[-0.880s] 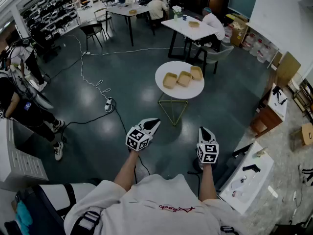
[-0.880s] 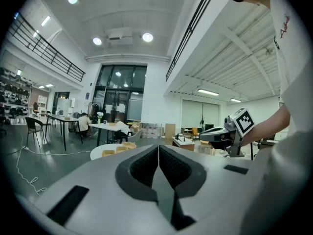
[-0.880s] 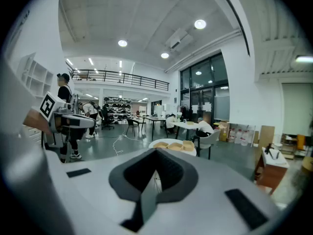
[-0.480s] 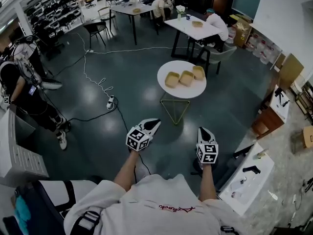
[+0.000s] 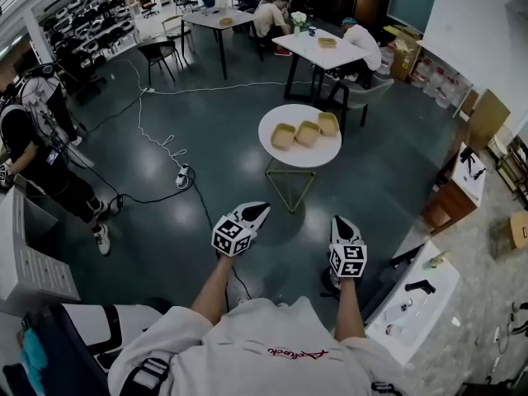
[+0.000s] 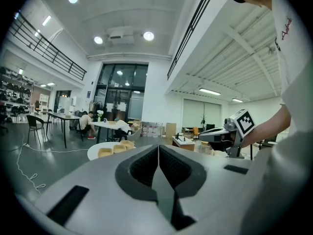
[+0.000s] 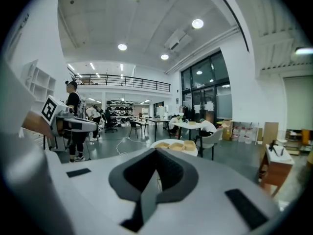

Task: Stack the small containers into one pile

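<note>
Three small containers [image 5: 307,133] stand in a short row on a round white table [image 5: 301,158], well ahead of both grippers. They are shallow, open-topped tan trays, set side by side and not stacked. The row slants, with its right end farther away. Whether neighbours touch is too small to tell. Each shows only a plain tan inside. From the left gripper view the same row appears low and small, with nothing rising above the rims.

The table rests on a gold wire base [image 5: 289,186] on the dark floor [image 5: 206,122].

The left gripper [image 5: 262,207] and the right gripper [image 5: 339,219] are held out in front of the person, side by side and apart, both aimed roughly toward the round table and tipped slightly downward. In each gripper's own view the dark pads are pressed together along a thin seam, with nothing caught between them.

Farther off, a rectangular white table [image 5: 318,56] carries another tan container [image 5: 327,42] and a vase of flowers [image 5: 298,20], with people seated at it. A second table [image 5: 202,19] behind it holds one more tan tray [image 5: 224,21]. A white cable runs across the floor to a power strip [image 5: 182,175], and a standing person [image 5: 37,159] is at the left edge.
</note>
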Available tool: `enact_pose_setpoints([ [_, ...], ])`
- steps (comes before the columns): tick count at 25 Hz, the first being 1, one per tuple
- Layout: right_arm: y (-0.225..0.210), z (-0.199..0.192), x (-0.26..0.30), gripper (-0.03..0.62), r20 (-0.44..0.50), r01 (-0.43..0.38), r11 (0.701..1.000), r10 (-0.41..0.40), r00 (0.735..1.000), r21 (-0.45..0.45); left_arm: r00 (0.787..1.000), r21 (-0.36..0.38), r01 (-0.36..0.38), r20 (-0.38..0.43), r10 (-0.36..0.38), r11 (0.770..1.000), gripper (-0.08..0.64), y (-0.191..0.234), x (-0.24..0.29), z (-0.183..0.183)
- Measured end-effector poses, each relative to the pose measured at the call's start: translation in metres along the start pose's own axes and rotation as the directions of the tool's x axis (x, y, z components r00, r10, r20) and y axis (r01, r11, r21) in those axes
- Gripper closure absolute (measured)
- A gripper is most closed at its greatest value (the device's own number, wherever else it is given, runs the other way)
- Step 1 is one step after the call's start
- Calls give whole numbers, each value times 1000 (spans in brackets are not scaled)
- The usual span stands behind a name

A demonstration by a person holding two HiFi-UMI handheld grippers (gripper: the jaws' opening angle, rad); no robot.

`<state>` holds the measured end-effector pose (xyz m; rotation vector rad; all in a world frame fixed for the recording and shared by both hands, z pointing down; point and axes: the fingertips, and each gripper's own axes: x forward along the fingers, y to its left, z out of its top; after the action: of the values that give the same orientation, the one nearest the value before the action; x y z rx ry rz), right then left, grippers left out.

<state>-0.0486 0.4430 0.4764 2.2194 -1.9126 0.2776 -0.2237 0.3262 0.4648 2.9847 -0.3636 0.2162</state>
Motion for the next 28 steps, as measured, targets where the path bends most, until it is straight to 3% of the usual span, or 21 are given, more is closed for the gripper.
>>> enact_pose_setpoints([
  [14,-35,-35,-20,572,-31,-25,999,26,999,35,1000,-13,-10,-29,10,1000,541,-43,31,-16],
  [28,-47,-44,-12,572,-43,-41,998,43,998,45,999,-16,-3,-38,3,1000,541,-48,50,-17],
])
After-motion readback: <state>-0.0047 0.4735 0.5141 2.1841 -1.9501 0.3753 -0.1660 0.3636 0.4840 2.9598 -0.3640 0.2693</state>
